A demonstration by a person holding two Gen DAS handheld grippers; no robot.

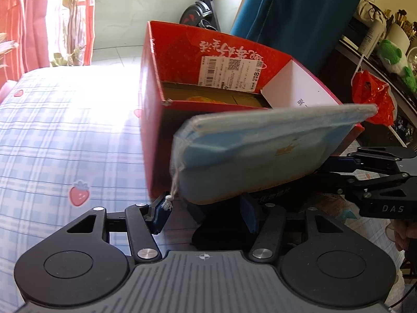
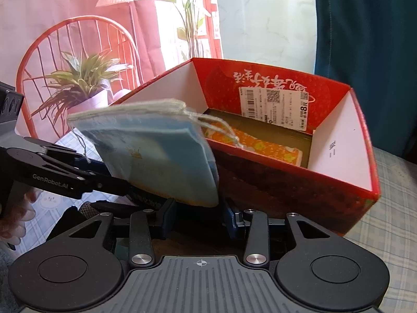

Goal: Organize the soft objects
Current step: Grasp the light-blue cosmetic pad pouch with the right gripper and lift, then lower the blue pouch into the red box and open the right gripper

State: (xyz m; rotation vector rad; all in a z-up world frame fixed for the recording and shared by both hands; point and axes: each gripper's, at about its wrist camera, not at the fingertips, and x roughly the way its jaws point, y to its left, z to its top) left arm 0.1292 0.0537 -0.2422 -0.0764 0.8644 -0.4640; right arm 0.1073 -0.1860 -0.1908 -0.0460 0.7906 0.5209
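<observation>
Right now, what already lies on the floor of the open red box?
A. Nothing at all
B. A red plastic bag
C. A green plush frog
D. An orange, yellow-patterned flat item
D: the right wrist view shows an orange patterned item lying flat on the bottom of the red box, while the blue pad is held outside the box, in front of its near wall.

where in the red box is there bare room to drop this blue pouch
Bare floor shows in the red box between the orange packet and the white right wall. Its left part is hidden behind the blue pouch, so that stays unclear.
</observation>
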